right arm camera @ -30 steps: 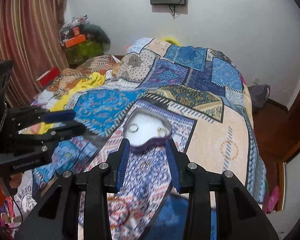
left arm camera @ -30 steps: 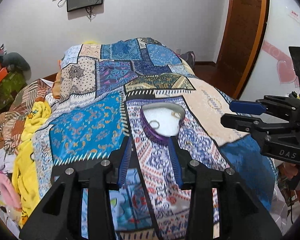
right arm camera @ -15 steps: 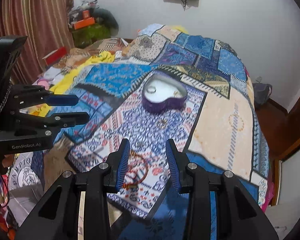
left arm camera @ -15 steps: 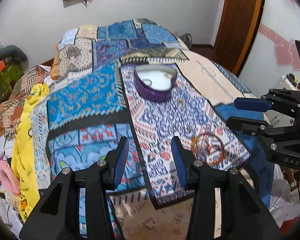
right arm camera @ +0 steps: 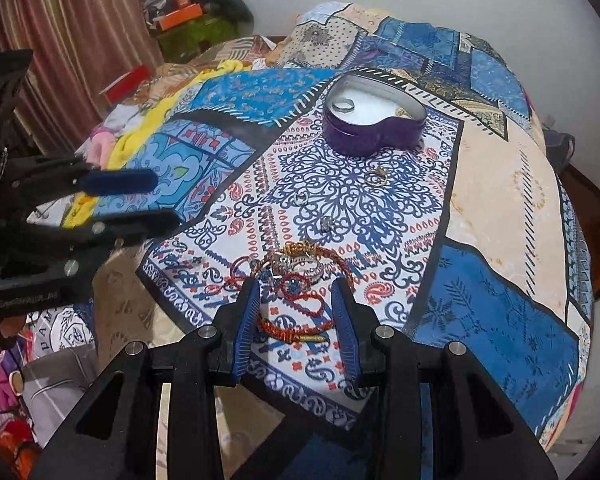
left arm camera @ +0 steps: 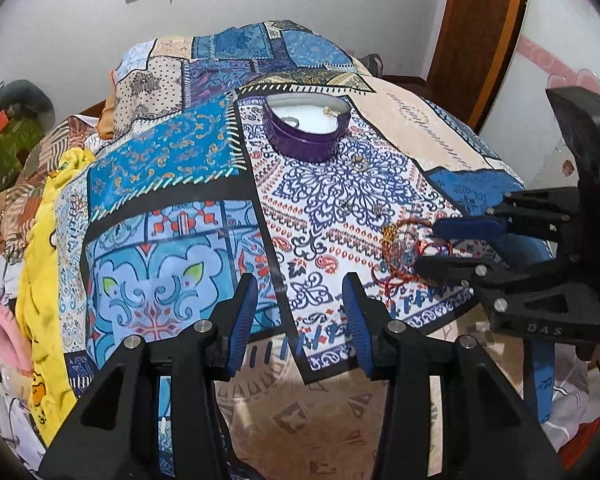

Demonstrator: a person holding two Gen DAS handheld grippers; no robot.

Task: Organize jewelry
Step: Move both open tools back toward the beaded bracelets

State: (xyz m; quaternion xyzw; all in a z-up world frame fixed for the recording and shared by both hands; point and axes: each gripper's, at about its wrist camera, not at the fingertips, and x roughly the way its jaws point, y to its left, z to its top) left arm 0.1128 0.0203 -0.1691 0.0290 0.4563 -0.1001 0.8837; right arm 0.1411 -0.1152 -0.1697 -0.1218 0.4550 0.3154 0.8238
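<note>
A purple heart-shaped box stands open on the patterned bedspread, with a ring and a small gold piece on its white lining. Three loose rings lie on the cloth in front of it. A pile of red and gold bracelets lies near the bed's front edge. My right gripper hangs over that pile, its jaws closing with the bracelets between them and the pads not touching. My left gripper is open and empty over the cloth, left of the pile.
A yellow blanket and piled clothes lie along the bed's left side. Beyond the bed are a white wall, a wooden door on the right and a striped curtain on the left. Clutter sits on the floor below the front edge.
Both grippers have dropped and drawn back toward the bed's front edge, so the purple box now lies farther off. The right gripper has come down over the bracelet pile.
</note>
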